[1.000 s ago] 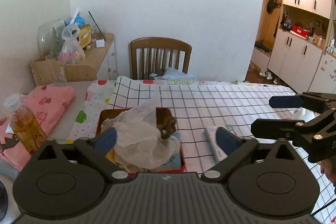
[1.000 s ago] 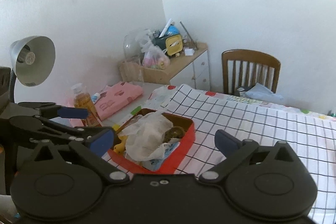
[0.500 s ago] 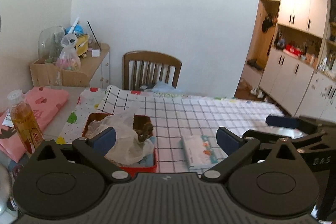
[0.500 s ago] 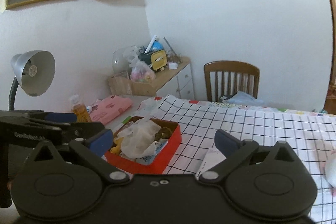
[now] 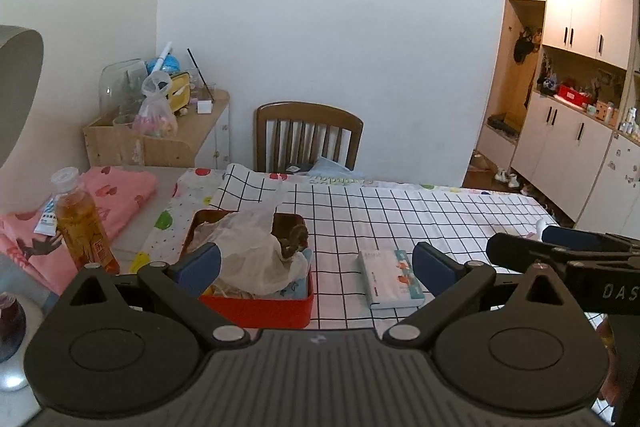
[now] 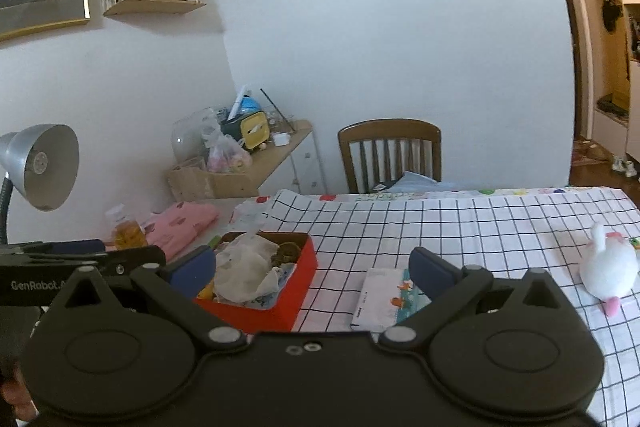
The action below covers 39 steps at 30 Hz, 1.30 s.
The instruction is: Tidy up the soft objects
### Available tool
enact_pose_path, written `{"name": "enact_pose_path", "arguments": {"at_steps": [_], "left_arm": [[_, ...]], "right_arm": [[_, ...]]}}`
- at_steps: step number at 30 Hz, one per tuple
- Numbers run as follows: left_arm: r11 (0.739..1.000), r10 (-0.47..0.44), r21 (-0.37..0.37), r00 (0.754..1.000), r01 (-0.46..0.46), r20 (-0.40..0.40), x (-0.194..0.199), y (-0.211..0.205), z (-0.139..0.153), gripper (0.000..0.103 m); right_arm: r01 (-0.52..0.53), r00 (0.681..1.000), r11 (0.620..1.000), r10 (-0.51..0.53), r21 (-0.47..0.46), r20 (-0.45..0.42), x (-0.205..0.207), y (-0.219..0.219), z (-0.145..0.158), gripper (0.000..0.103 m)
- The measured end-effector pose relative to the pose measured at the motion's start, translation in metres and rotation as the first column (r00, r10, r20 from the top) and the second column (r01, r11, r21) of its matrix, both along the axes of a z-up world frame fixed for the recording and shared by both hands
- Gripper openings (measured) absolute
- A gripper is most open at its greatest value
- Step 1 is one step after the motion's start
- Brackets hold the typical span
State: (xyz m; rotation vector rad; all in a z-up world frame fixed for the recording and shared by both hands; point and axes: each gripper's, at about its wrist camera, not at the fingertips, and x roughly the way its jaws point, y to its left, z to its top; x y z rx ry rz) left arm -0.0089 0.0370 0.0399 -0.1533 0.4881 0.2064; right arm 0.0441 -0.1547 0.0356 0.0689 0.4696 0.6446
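- Soft stuff first: white plush toy [image 6: 608, 273] w/ pink bits lies on the desk [image 6: 460, 227], far right side, well apart from the rest; seen only in my right cam.
- Red box [image 5: 260, 303] sits left-centre on the checked cloth, near edge of desk. Crumpled white plastic bag [image 5: 252, 247] heaped inside, spilling over the rim; a brown lumpy item [image 5: 294, 239] beside it at the far right of the box, can't tell what it is. Bits of blue and yellow under the bag.
- Tissue pack [image 5: 390, 279], white w/ teal print, flat on the cloth just right of the box, not touching it.
- My left gripper [image 5: 316, 265]: jaws spread wide, nothing between them; above the near edge, box behind the left finger, tissue pack by the right one.
- My right gripper [image 6: 312, 271]: jaws also wide apart, empty; box and tissue pack show in the gap.
- Each gripper shows at the edge of the other's cam, side by side.
- Left end of desk: bottle of amber drink [image 5: 82, 223] upright, pink folded cloth [image 5: 116, 193] behind it, grey lamp [image 6: 44, 167] over that corner.
- Wooden chair [image 5: 308, 135] at the far side.
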Motion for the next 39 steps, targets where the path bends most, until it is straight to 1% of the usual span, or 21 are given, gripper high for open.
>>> {"name": "enact_pose_path", "arguments": {"at_steps": [2, 5, 8, 13, 18, 21, 23, 27, 33, 35, 39], "left_arm": [[1.000, 0.006, -0.006, 1.000, -0.006, -0.003, -0.001, 0.000, 0.000, 0.103], [1.000, 0.003, -0.009, 1.000, -0.003, -0.001, -0.002, -0.001, 0.000, 0.103], [1.000, -0.010, -0.020, 1.000, 0.010, 0.003, -0.004, -0.003, 0.000, 0.103], [1.000, -0.012, -0.007, 1.000, 0.012, 0.014, -0.005, -0.008, 0.001, 0.103], [1.000, -0.021, -0.008, 1.000, 0.021, 0.014, -0.003, -0.010, 0.001, 0.103], [1.000, -0.028, -0.015, 1.000, 0.028, 0.001, 0.000, -0.010, -0.001, 0.103], [1.000, -0.025, -0.019, 1.000, 0.025, -0.010, 0.002, -0.010, -0.002, 0.103], [0.999, -0.024, -0.043, 0.999, 0.022, -0.025, 0.004, -0.008, -0.005, 0.103], [0.999, -0.018, -0.043, 0.999, 0.016, -0.029, 0.006, -0.007, -0.005, 0.103], [0.999, -0.018, -0.050, 0.999, 0.016, -0.039, 0.007, -0.006, -0.005, 0.103], [0.999, -0.001, -0.042, 0.998, -0.002, -0.064, 0.010, -0.005, -0.007, 0.103]], "right_arm": [[0.012, 1.000, 1.000, -0.011, -0.015, 0.004, -0.001, 0.003, 0.000, 0.103], [0.038, 0.999, 0.999, -0.038, -0.011, -0.014, -0.004, 0.001, -0.001, 0.103], [0.076, 0.997, 0.997, -0.076, -0.019, -0.005, -0.005, -0.001, 0.000, 0.103], [0.103, 0.995, 0.994, -0.103, -0.028, 0.009, -0.006, -0.001, 0.000, 0.103], [0.104, 0.995, 0.994, -0.103, -0.017, 0.016, -0.009, -0.004, 0.001, 0.103], [0.116, 0.993, 0.993, -0.116, -0.019, 0.022, -0.009, -0.005, 0.001, 0.103], [0.114, 0.993, 0.993, -0.114, -0.025, 0.010, -0.008, -0.004, 0.000, 0.103], [0.116, 0.993, 0.993, -0.116, -0.036, 0.005, -0.007, -0.003, -0.001, 0.103], [0.110, 0.994, 0.993, -0.110, -0.053, -0.001, -0.006, -0.002, -0.003, 0.103], [0.107, 0.994, 0.993, -0.108, -0.048, -0.001, -0.006, -0.002, -0.002, 0.103], [0.103, 0.995, 0.994, -0.103, -0.042, -0.004, -0.005, -0.004, -0.003, 0.103]]}}
